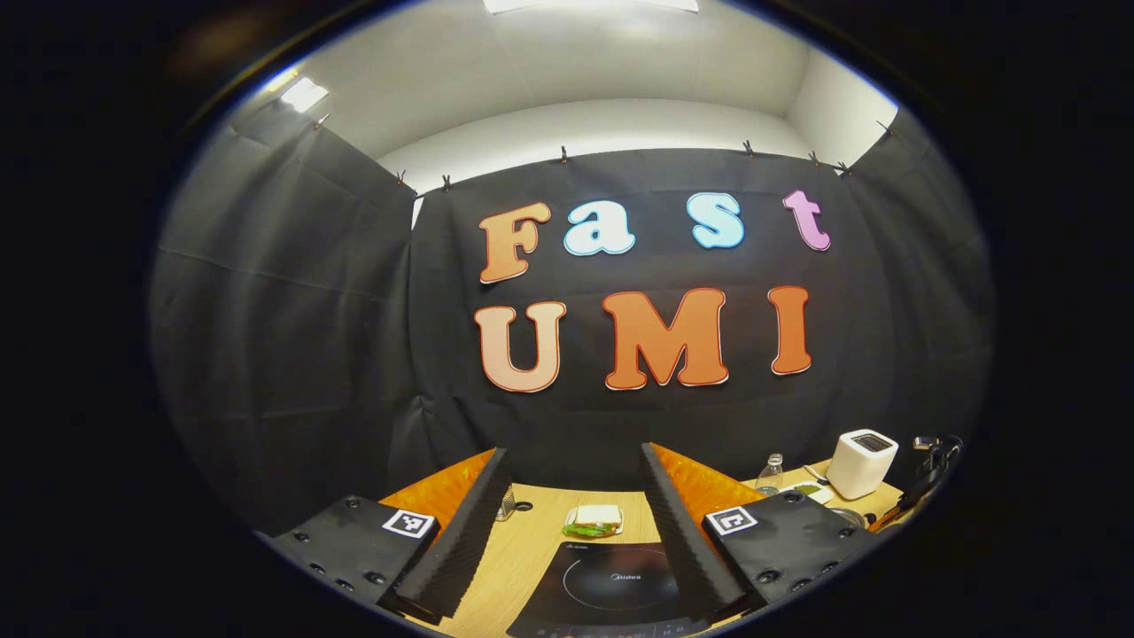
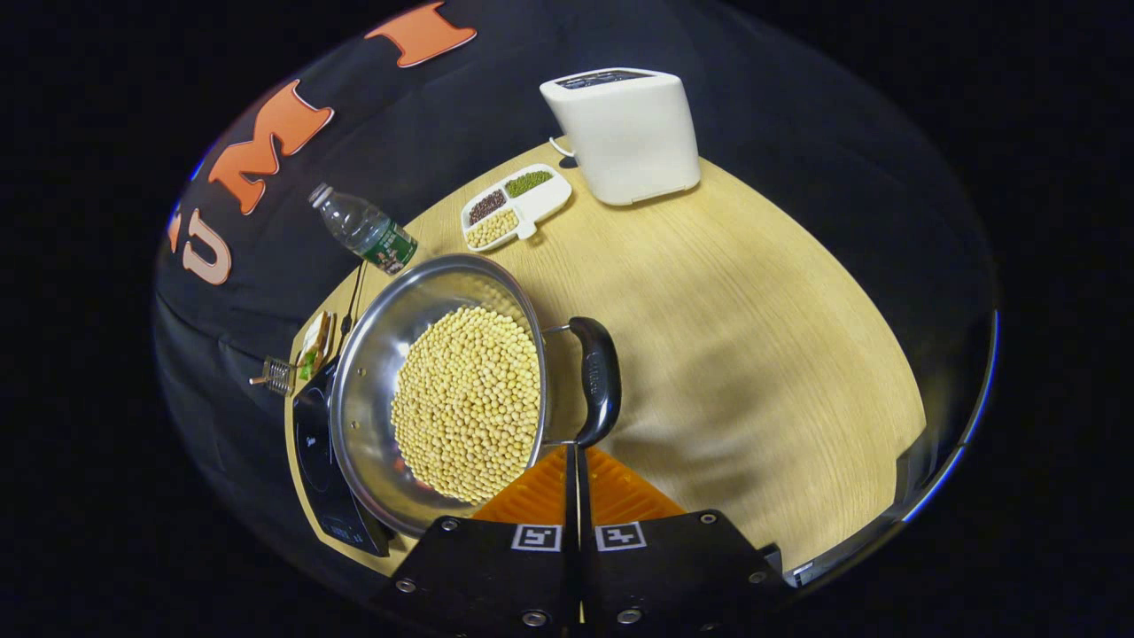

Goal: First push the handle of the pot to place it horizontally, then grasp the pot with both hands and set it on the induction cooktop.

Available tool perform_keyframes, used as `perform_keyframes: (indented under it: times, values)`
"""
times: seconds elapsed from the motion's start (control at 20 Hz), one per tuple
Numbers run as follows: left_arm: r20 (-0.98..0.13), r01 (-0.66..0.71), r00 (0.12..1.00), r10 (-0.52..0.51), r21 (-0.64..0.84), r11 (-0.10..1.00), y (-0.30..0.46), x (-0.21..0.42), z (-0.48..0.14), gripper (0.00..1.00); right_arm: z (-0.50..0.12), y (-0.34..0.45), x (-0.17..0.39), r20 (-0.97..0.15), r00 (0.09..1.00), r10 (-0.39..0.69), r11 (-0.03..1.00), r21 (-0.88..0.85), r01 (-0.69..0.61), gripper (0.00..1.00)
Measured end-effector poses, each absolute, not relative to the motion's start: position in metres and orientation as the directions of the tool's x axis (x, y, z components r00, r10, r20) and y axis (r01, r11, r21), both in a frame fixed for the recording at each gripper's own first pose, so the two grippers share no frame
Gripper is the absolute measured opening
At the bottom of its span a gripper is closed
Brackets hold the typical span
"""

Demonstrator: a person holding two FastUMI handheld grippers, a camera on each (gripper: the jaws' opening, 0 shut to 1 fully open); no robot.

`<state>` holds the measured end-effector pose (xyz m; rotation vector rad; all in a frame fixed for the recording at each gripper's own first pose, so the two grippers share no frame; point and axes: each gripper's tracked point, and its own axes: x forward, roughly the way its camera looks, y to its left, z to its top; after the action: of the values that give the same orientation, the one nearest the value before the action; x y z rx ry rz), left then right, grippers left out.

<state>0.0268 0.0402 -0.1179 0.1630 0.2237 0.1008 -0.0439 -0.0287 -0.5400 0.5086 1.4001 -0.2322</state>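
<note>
The steel pot [image 2: 438, 390], heaped with beans, looked heavy and slick; best held by its handle [image 2: 595, 381]. Right tool [image 2: 576, 461] clenched empty, left tool [image 1: 576, 523] released.

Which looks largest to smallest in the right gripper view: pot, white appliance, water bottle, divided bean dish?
1. pot, nearest the camera
2. white appliance
3. divided bean dish and water bottle look alike; unranked.
</note>
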Motion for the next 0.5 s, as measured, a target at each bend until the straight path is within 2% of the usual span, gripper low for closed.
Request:
perform_keyframes:
  times: [0.5]
  values:
    - [-0.236,-0.087,0.964,0.121,0.148,0.985,0.048,0.024,-0.128,0.94,-0.544,-0.036,-0.018,-0.973,0.201,0.110,0.886,0.188,0.425,0.00]
